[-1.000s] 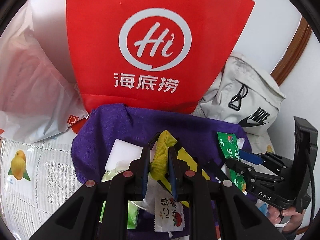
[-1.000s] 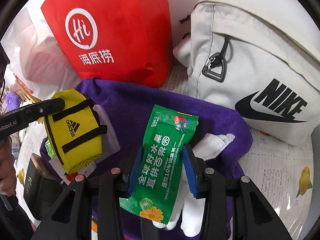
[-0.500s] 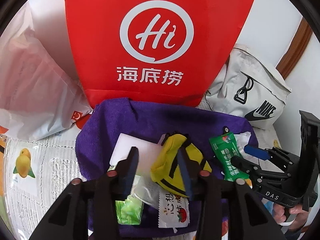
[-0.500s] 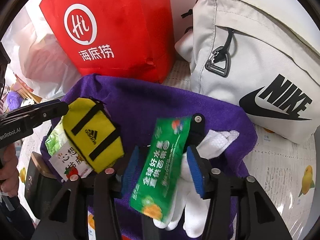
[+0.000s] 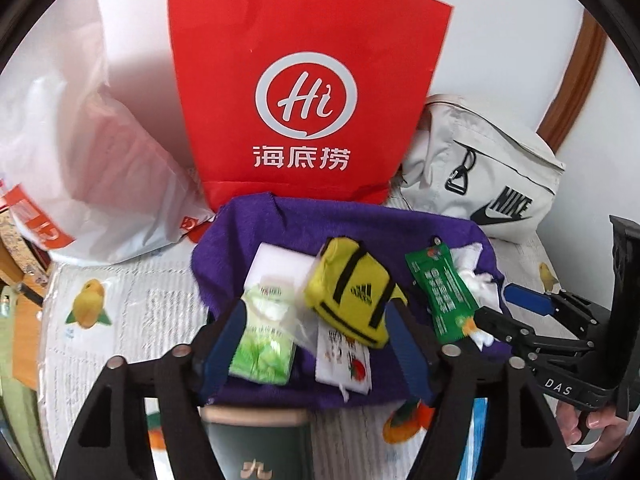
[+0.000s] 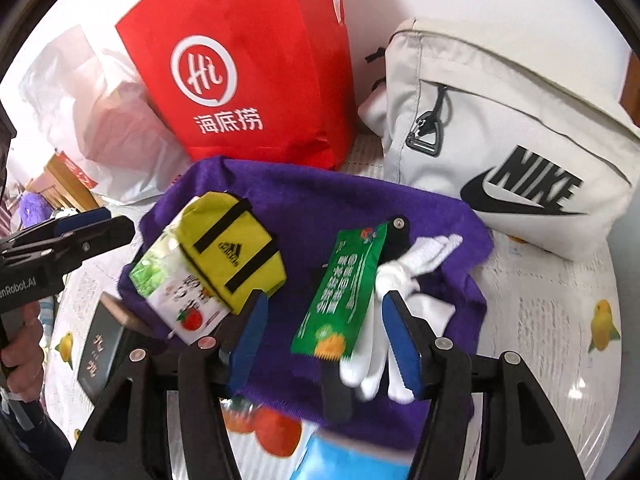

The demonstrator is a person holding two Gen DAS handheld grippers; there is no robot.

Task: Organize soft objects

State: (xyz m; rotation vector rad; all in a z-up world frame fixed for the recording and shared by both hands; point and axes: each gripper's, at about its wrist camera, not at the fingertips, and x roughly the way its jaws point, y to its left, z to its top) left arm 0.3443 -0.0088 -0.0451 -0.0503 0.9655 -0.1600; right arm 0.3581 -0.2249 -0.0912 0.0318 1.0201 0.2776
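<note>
Both grippers are released and their jaws are opening. The left gripper (image 5: pixel 312 344) stands over the yellow pouch (image 5: pixel 352 304), its pads clear of it. The right gripper (image 6: pixel 324 344) stands over the green sachet (image 6: pixel 344 296), pads likewise clear.

Location of the task items: all lie piled on the purple towel (image 5: pixel 360 228), which is spread on the desk in front of the red paper bag (image 5: pixel 308 92) and the grey sling bag (image 6: pixel 504 152) at the desk's far edge. The yellow pouch rests across the green tissue pack (image 5: pixel 264 340) and the strawberry packet (image 5: pixel 344 360). The green sachet leans on the white gloves (image 6: pixel 404 280).

Risks, as judged:
- The pouch sits tilted on slippery packets and may slide off towards the near edge of the towel.
- The sachet is propped on the gloves, not flat; a brush from a blue pad could flip it or drag the gloves with it.
- The jaws are close to the pile; a careless withdrawal could snag the towel's nap and shift everything.

Change from a second earlier: the left gripper was clenched on the yellow pouch, holding it up, and the sachet stood between the right pads. Both items now lie free, and both views take in more of the scene.
</note>
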